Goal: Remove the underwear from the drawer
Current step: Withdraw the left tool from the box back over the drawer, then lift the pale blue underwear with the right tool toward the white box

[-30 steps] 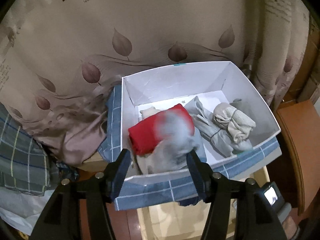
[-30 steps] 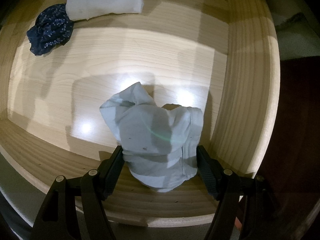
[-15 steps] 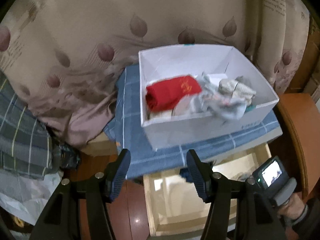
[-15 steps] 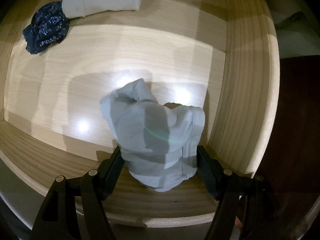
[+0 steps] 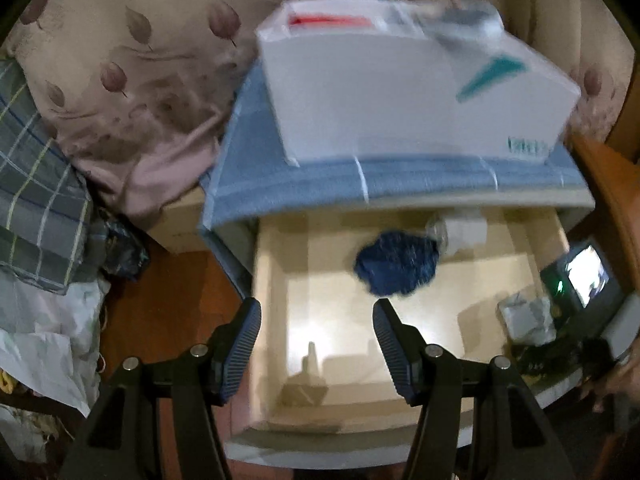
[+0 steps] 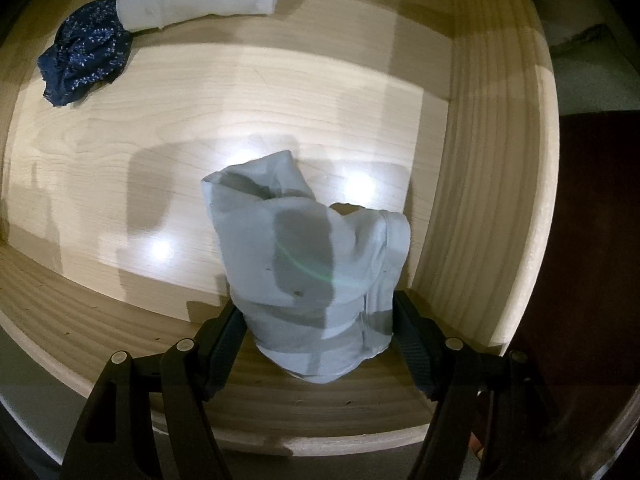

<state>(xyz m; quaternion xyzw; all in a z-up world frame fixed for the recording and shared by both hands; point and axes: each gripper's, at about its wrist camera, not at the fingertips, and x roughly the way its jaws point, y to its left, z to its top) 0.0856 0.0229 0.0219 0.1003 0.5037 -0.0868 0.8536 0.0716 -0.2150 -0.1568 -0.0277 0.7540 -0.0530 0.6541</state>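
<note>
Two tools show: the right tool [image 6: 318, 320] points down into the wooden drawer [image 6: 480, 184], clenched on pale grey underwear [image 6: 308, 264] at lower centre. Spread and empty, the left tool [image 5: 316, 320] hovers above the drawer's left side.

Both fisheye views bent straight edges into curves and fell to black at the corners. The left view was smeared by motion blur, worst on the white box [image 5: 416, 92] and blue cloth [image 5: 392, 184], while the dim room left the drawer [image 5: 280, 320] floor as the brightest patch. The right view was sharp: hard light from above left three glare spots on the drawer [image 6: 248, 92] floor, soft shadows lay across the wood, and a faint green flare arc crossed the grey underwear [image 6: 312, 264].
</note>
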